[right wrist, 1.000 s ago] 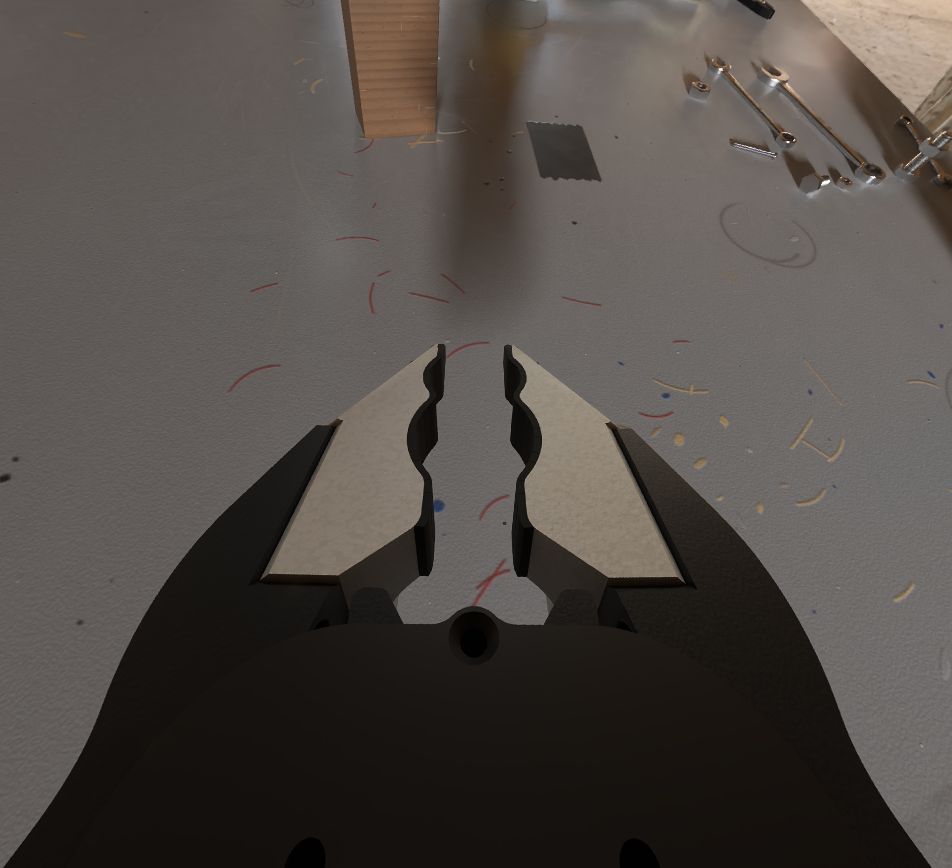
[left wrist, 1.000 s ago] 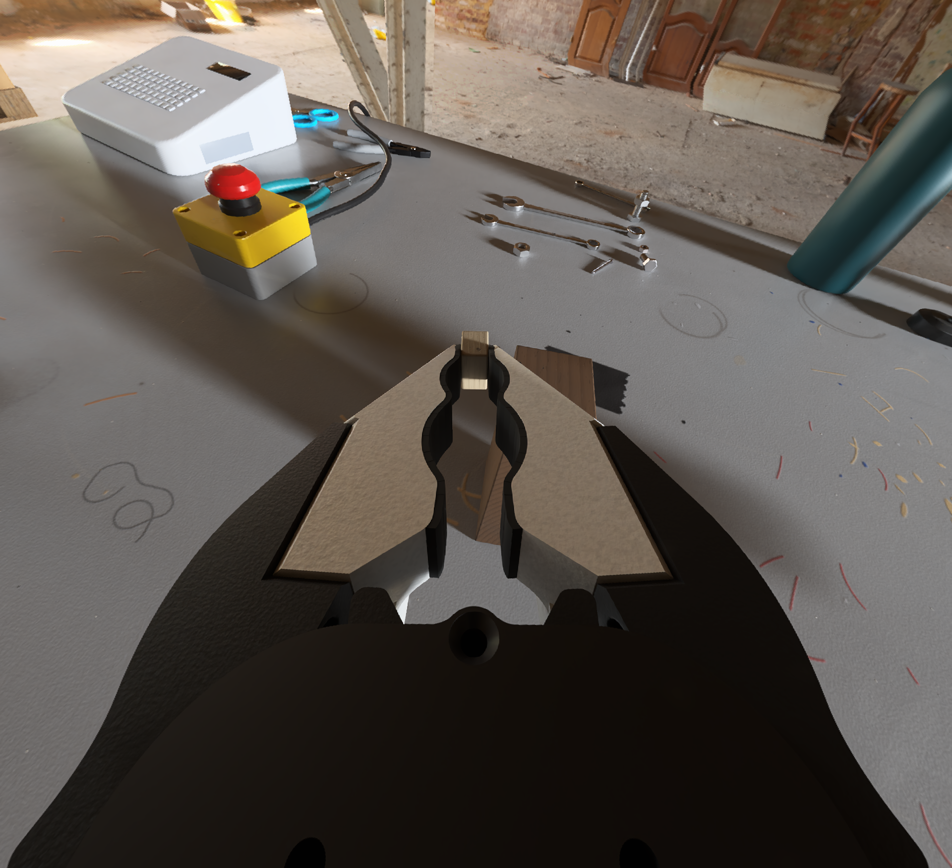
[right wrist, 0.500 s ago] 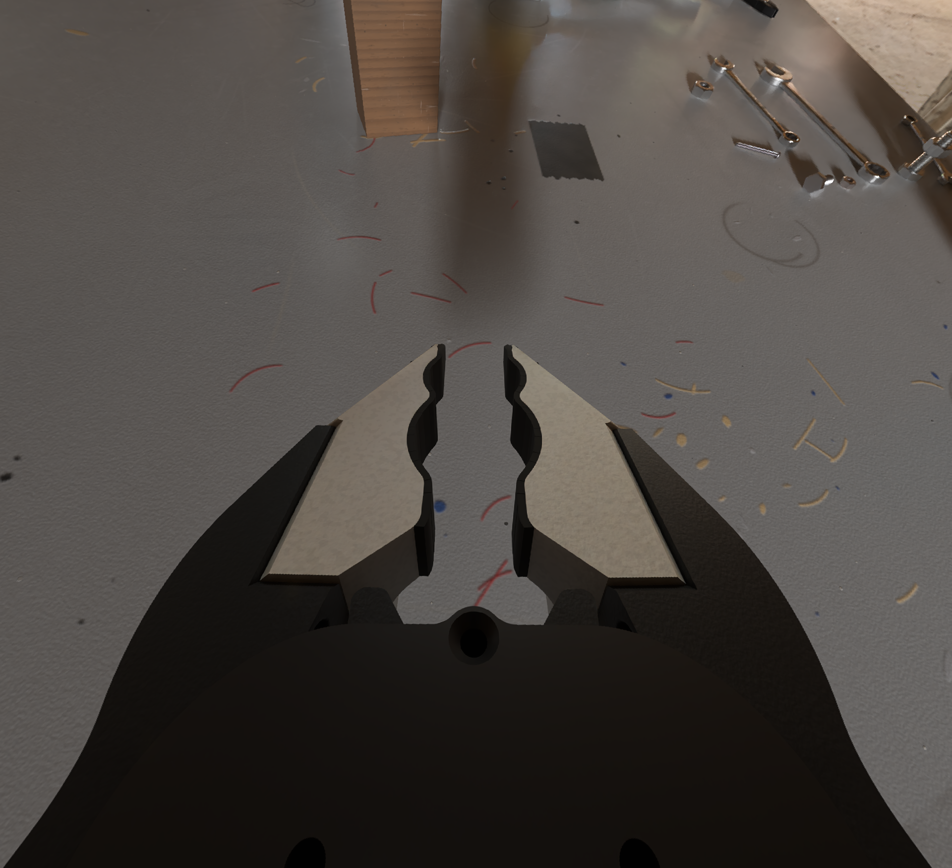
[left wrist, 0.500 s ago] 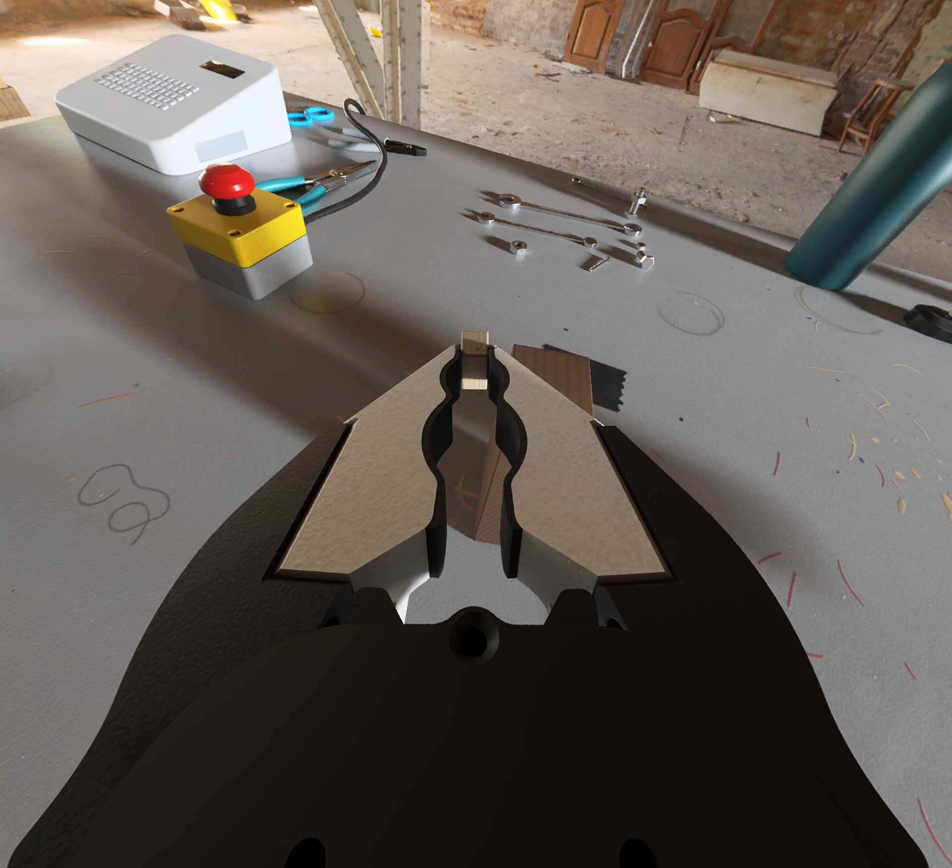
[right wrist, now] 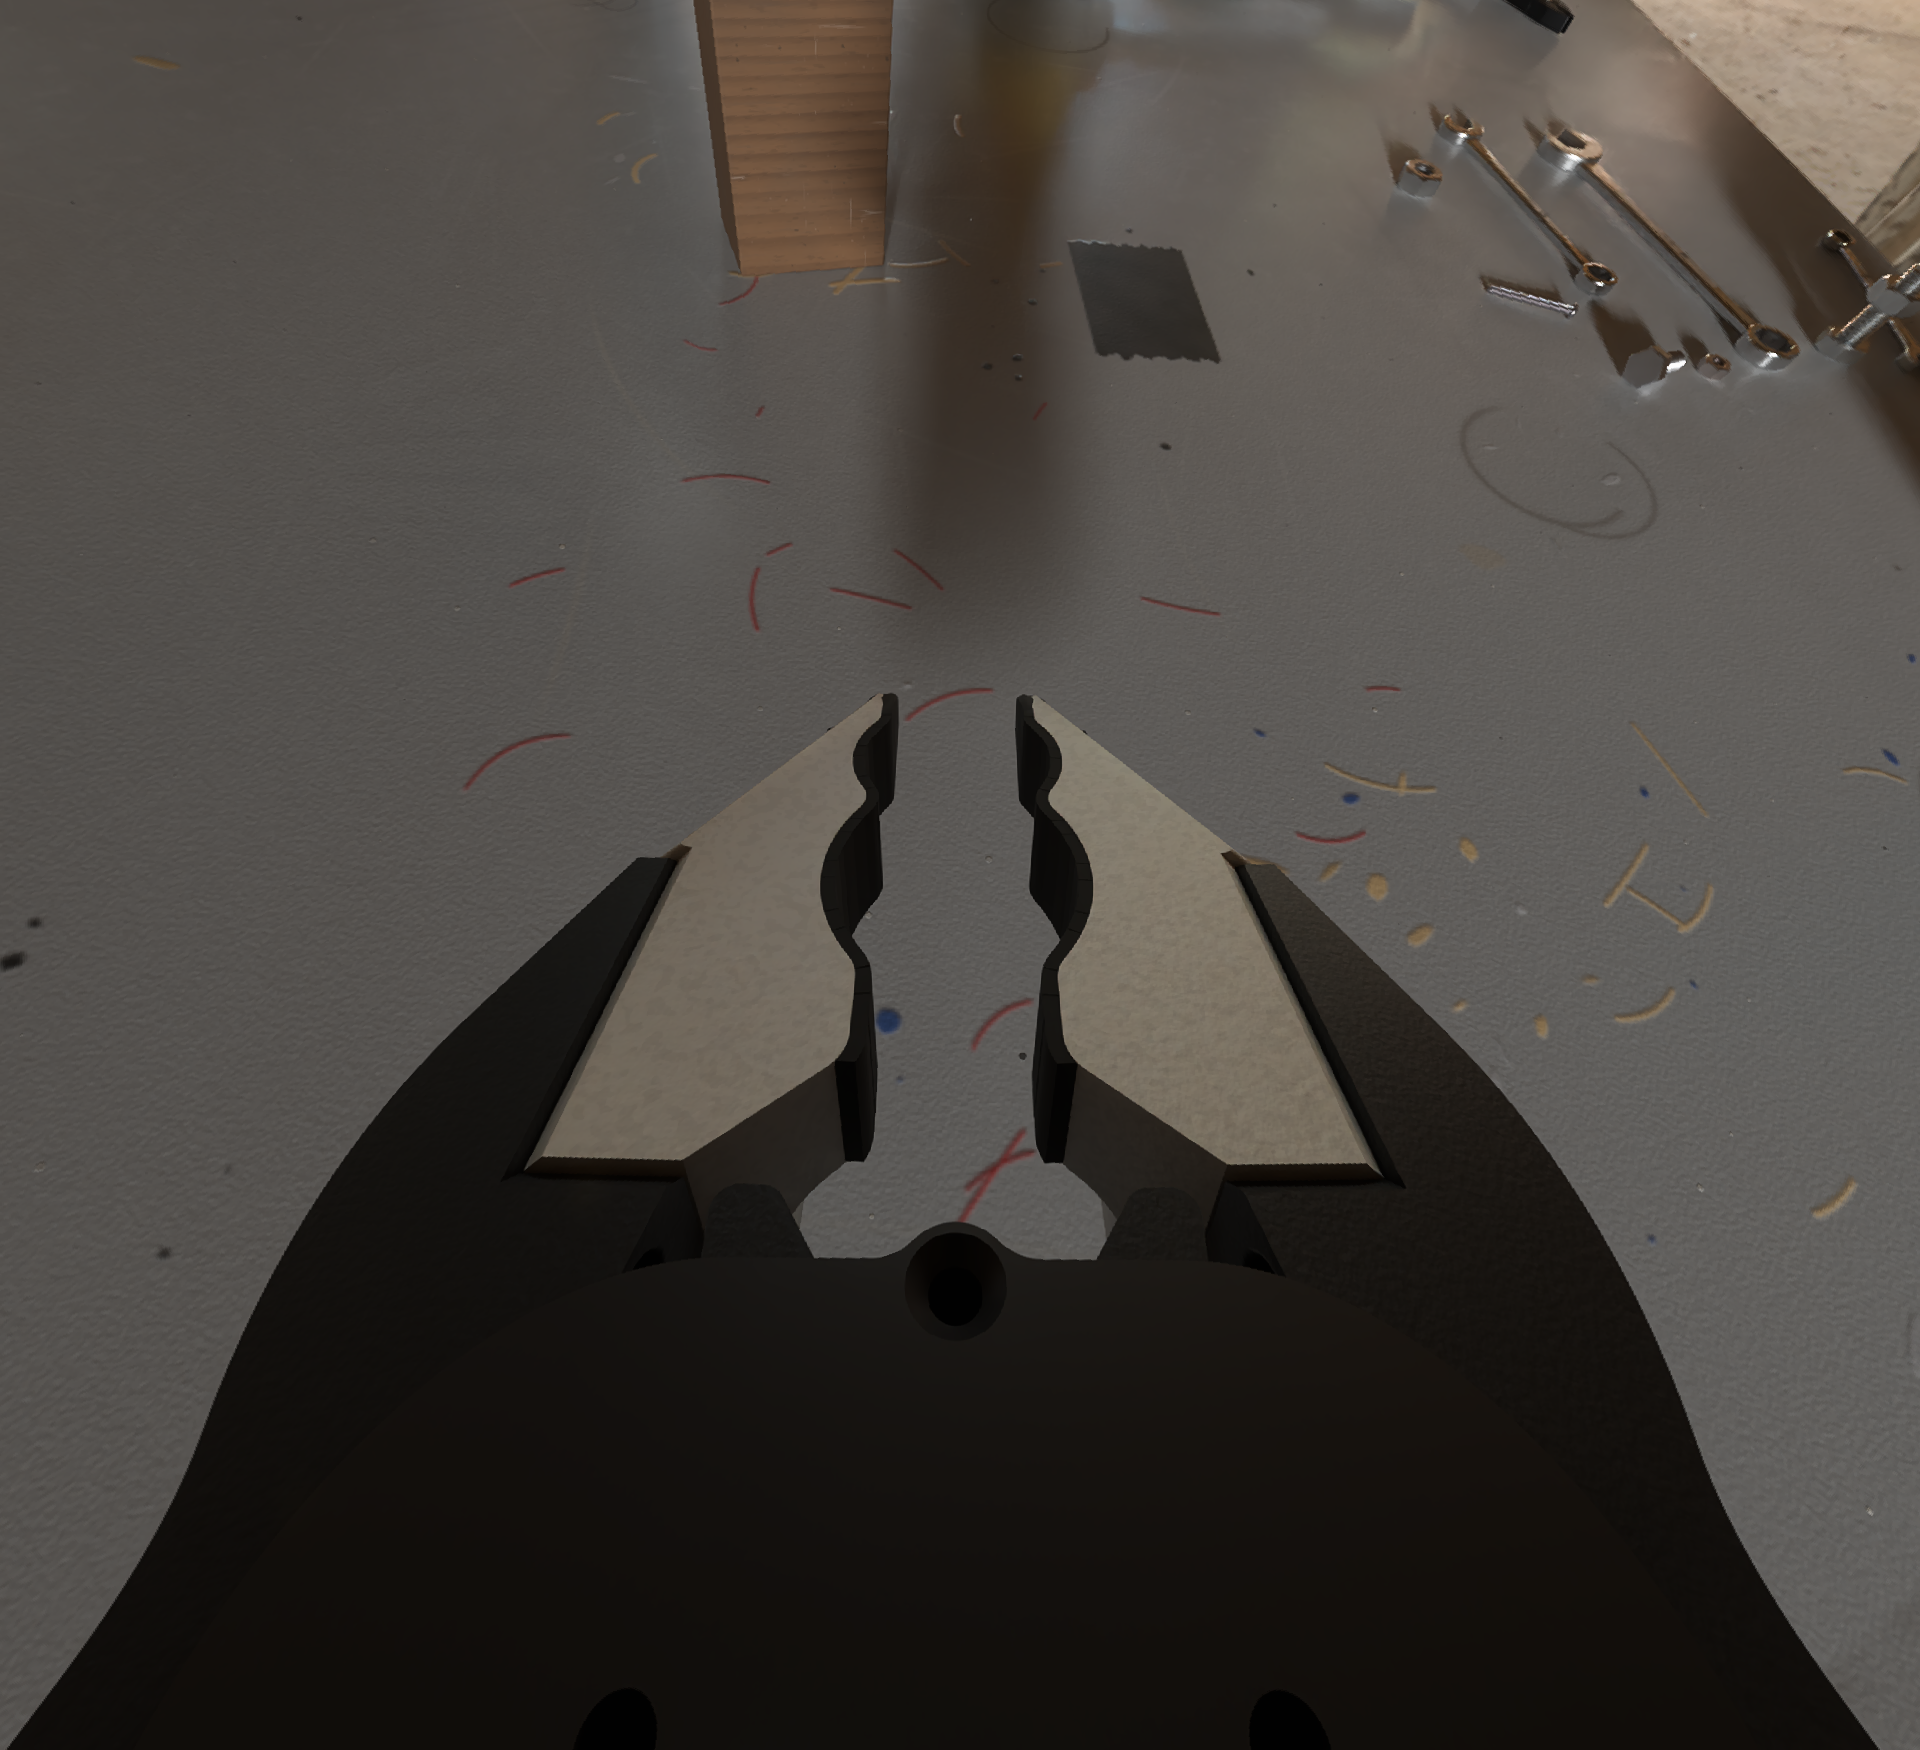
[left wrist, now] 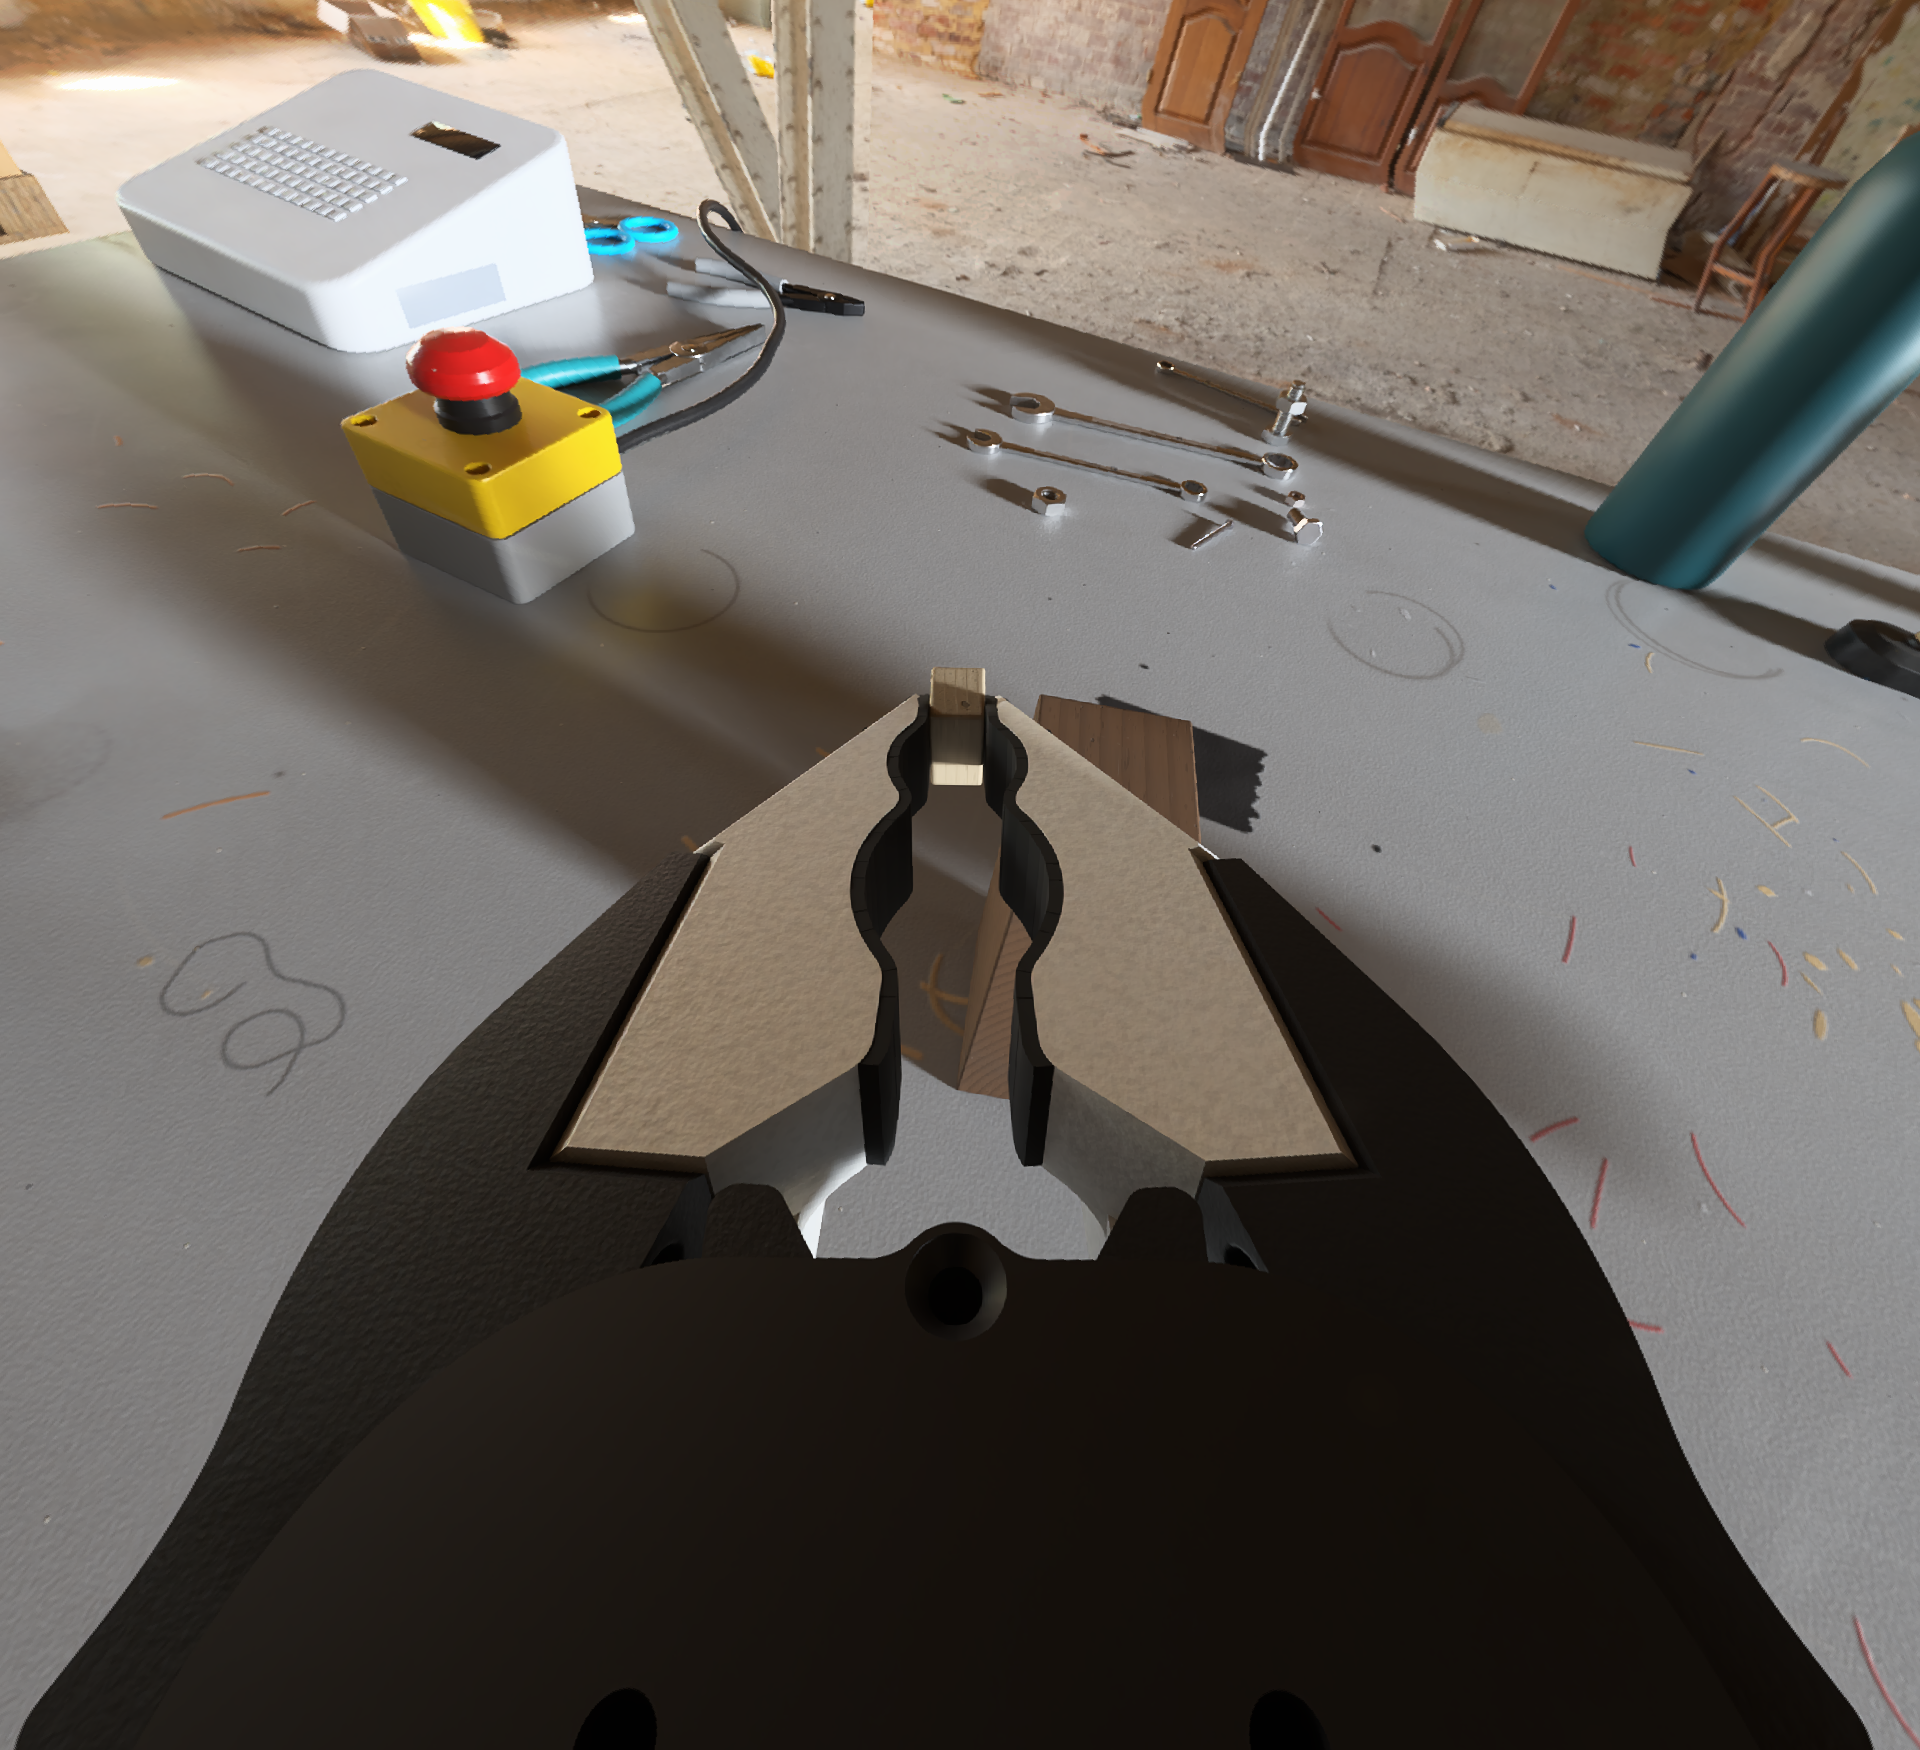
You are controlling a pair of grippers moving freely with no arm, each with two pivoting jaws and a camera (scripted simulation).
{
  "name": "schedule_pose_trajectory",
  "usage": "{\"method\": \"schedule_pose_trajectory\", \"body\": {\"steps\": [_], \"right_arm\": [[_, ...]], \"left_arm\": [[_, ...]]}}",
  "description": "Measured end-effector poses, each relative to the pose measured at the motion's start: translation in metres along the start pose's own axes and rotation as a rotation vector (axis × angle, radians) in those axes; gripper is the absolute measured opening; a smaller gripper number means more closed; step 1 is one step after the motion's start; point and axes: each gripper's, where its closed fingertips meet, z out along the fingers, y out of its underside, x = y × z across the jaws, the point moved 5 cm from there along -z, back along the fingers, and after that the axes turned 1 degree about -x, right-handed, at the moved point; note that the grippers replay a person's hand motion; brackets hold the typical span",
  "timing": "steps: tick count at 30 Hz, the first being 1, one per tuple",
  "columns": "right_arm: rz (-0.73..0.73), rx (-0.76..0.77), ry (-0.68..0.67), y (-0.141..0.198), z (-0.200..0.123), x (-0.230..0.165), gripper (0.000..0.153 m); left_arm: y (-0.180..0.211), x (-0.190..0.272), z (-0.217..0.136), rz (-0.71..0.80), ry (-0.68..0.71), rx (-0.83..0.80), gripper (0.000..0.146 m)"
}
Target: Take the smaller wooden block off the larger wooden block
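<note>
Since a moment ago the yellow button box (left wrist: 488,464) has slid slightly in my left view as I carry the smaller wooden block (left wrist: 956,732), clamped in my left claw (left wrist: 957,744), clear of the larger wooden block (left wrist: 1117,765), which stands just beyond and right of my tips (one pale block, one brown). In my right view nothing has shifted: my right claw (right wrist: 956,713) hovers apart and empty, waiting well short of the larger wooden block (right wrist: 800,48), two spanners (right wrist: 1600,235) right of it.
</note>
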Motion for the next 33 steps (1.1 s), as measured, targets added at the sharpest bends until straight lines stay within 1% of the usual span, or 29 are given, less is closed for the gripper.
{"method": "schedule_pose_trajectory", "body": {"steps": [33], "right_arm": [[-0.001, -0.005, 0.002, 0.0012, 0.001, 0.0002, 0.023]], "left_arm": [[0.0009, 0.0029, 0.0012, 0.005, 0.017, -0.005, 0.009]]}}
